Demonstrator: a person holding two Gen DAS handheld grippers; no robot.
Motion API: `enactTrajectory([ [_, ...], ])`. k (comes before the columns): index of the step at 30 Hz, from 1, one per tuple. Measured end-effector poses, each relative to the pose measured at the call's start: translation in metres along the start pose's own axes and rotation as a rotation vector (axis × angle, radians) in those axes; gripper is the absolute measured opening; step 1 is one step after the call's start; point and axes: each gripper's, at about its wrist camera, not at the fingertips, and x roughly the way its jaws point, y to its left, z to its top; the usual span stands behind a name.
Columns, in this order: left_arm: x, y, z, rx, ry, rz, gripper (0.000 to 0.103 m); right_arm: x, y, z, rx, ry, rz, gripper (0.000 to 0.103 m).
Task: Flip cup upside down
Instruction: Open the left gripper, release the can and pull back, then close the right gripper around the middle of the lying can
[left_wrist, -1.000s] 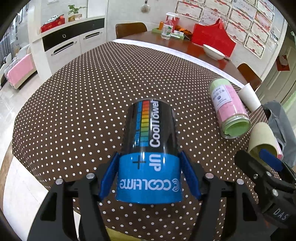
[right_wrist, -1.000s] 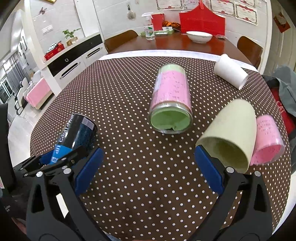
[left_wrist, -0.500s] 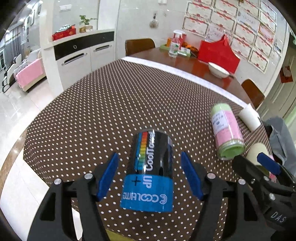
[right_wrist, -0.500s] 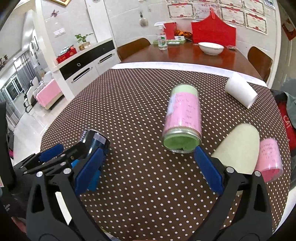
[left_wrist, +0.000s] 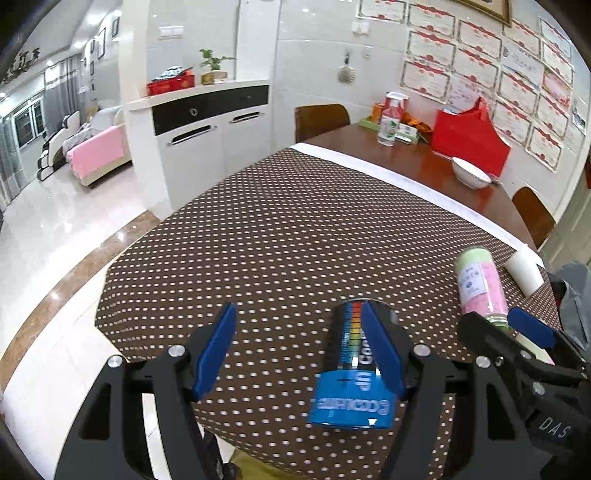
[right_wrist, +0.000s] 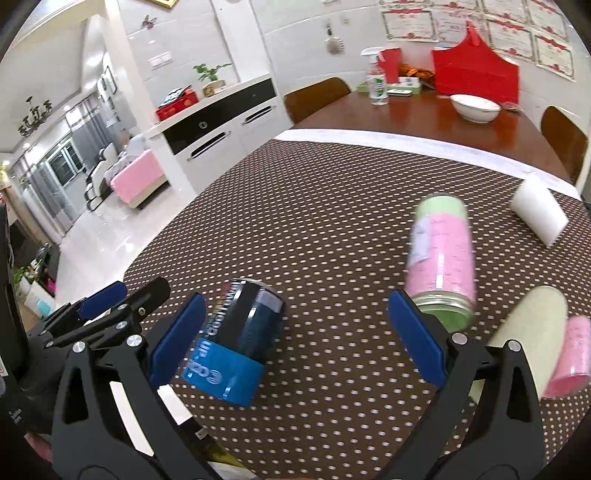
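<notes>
Cup (left_wrist: 352, 369) inverted near table edge, pink-green jar (left_wrist: 480, 286) well right

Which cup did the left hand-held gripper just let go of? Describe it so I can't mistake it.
On the brown polka-dot tablecloth, look at the near edge. The black cup stands there, apart from the cups lying on their sides; only it has a blue band and rainbow stripe.

The right blue pad of the left gripper (left_wrist: 302, 354) covers part of the printed side of the black-and-blue cup (left_wrist: 355, 373), so its lettering reads only in pieces. In the right wrist view the pink-and-green jar (right_wrist: 441, 260) is smeared by blur and its label cannot be read. The cream cup (right_wrist: 524, 332) is partly hidden behind the right gripper (right_wrist: 295, 343), and the pink jar (right_wrist: 570, 356) runs into the dark rim on the right.
</notes>
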Motion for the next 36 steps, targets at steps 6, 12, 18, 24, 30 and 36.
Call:
enactTrajectory([
  [6,0.013,0.018,-0.001,-0.022,0.043,0.021,0.069,0.023,0.015,0.000,-0.012,0.057,0.023,0.097],
  [12,0.034,0.037,-0.006,-0.027,0.101,0.023,0.069,0.052,0.021,-0.003,0.016,0.135,0.013,0.097],
  [18,0.062,0.050,-0.011,-0.025,0.158,0.008,0.069,0.082,0.024,-0.004,0.052,0.210,-0.026,0.097],
  [24,0.088,0.065,-0.012,-0.037,0.209,-0.008,0.069,0.109,0.029,-0.006,0.089,0.263,-0.052,0.097],
  [30,0.107,0.067,-0.011,-0.036,0.239,-0.025,0.069,0.128,0.031,-0.010,0.110,0.352,0.026,0.072],
  [36,0.111,0.053,-0.005,-0.014,0.233,-0.051,0.069,0.118,0.027,-0.006,0.097,0.317,-0.020,0.071],
])
